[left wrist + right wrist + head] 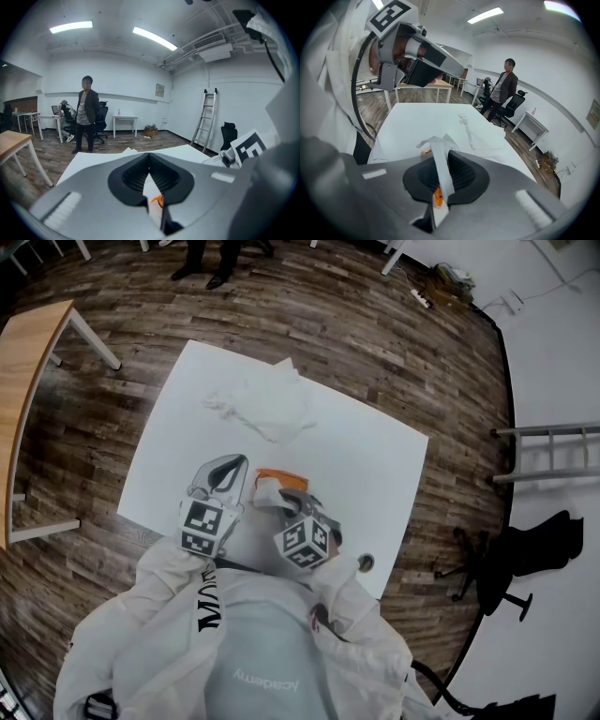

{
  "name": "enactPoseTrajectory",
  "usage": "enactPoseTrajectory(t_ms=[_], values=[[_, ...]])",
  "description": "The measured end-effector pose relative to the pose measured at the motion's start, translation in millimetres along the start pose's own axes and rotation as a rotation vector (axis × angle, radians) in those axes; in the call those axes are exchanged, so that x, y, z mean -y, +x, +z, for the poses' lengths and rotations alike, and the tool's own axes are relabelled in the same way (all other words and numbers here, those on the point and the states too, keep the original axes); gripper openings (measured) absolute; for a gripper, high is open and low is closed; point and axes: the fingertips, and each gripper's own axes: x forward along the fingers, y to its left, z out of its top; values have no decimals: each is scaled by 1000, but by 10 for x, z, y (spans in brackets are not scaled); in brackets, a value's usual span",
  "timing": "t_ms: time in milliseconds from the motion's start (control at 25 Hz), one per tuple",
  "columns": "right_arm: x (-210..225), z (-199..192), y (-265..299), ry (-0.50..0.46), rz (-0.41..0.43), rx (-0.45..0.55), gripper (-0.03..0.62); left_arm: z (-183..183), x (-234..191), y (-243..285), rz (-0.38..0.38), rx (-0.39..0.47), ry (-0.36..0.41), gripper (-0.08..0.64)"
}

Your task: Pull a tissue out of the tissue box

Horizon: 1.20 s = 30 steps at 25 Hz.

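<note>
Right gripper: jaws pressed together on a white tissue.
Tissue: a strip pinched between the pads, rising from the orange tissue box directly beneath them.
Tissue box: on the white table.
Left gripper: jaws together, empty, just beside the box.

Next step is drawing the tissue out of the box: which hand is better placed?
Right, I'd say. The right tongs are shut on the tissue sticking up from the orange box, so that hand only needs to lift. The left tongs sit beside the box, closed on nothing.
</note>
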Motion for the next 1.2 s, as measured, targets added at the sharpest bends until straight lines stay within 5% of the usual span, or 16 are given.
enactPoseTrajectory(t_ms=[1200], values=[[69, 148, -146, 45, -5, 52, 6, -48, 25, 32, -11, -15, -9, 0]])
